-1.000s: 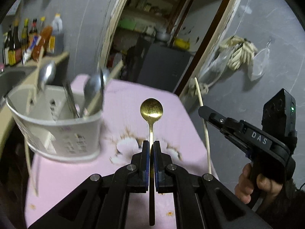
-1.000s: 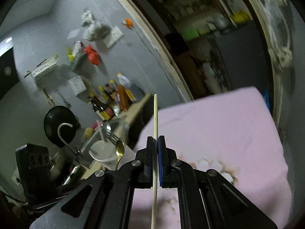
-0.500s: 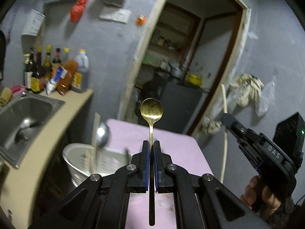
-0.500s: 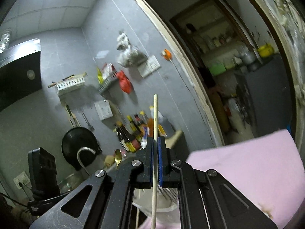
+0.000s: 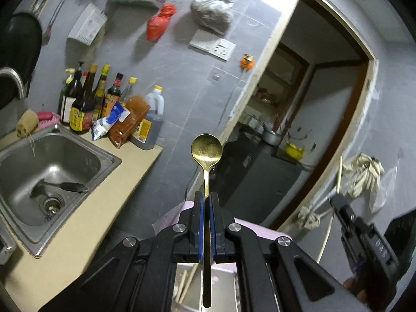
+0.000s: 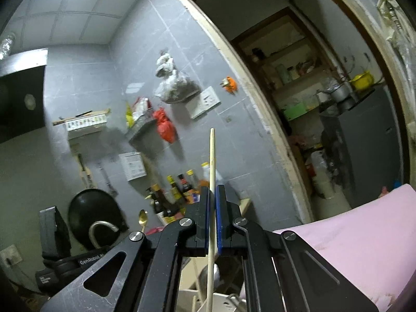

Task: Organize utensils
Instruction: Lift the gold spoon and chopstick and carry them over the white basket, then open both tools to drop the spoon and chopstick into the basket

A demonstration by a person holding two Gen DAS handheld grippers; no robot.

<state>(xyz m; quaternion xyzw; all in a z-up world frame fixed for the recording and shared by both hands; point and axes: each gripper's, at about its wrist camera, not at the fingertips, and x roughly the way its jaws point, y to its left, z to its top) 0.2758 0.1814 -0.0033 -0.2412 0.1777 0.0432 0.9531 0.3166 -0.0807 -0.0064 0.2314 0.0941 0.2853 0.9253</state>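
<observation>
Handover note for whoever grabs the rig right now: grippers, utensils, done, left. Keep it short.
Left gripper: shut on the gold spoon, gripped by the handle, bowl forward, held in the air beside the sink.
Right gripper: shut on a single wooden chopstick, tip pointing up and forward.
Utensil holder: white, just below the right gripper at the edge of the pink table cover; more chopsticks show under the left gripper.
Done: both items picked up.
Left: place spoon and chopstick, probably in the holder; its compartments are not visible, so check before dropping.
</observation>
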